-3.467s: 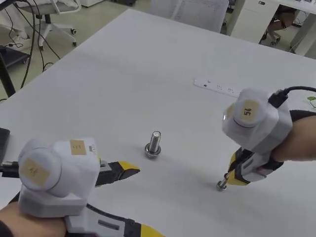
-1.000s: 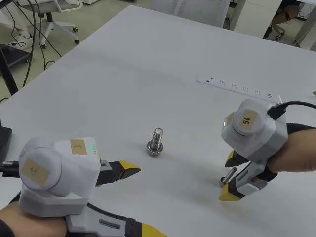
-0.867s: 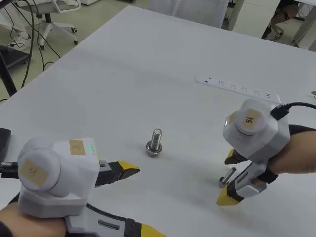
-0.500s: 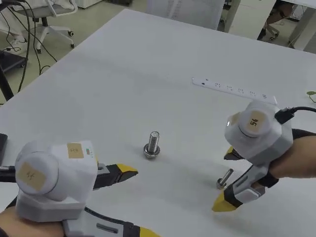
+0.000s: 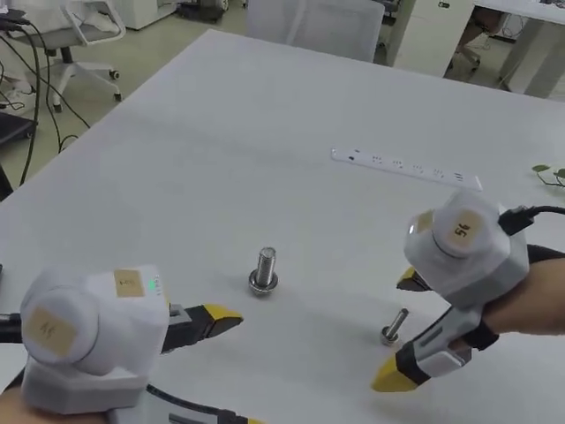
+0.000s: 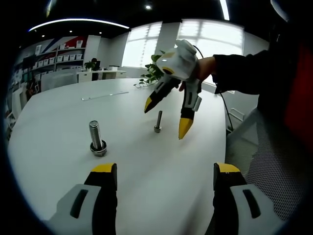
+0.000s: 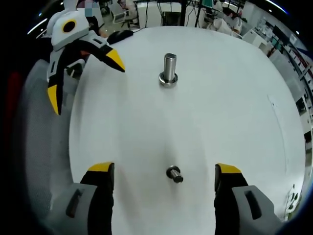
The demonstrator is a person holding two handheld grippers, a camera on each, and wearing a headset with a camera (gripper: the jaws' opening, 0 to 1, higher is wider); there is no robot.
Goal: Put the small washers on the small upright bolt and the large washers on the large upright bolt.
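We hold the right gripper [image 5: 397, 329], jaws apart, astride the small bolt [image 5: 395, 326] at near right, likely to steady it; the left gripper [image 6: 165, 169], also open, hovers near-left of the large bolt [image 5: 262, 269].

Looking down at the table [image 5: 221, 132], and low across it from opposite sides, sharing large bolt [image 6: 97, 139] and small bolt [image 7: 174, 174].

Bare tabletop [image 5: 221, 159] between large bolt [image 5: 263, 269] and small bolt [image 5: 395, 326], power strip [image 5: 406, 168] well apart beyond
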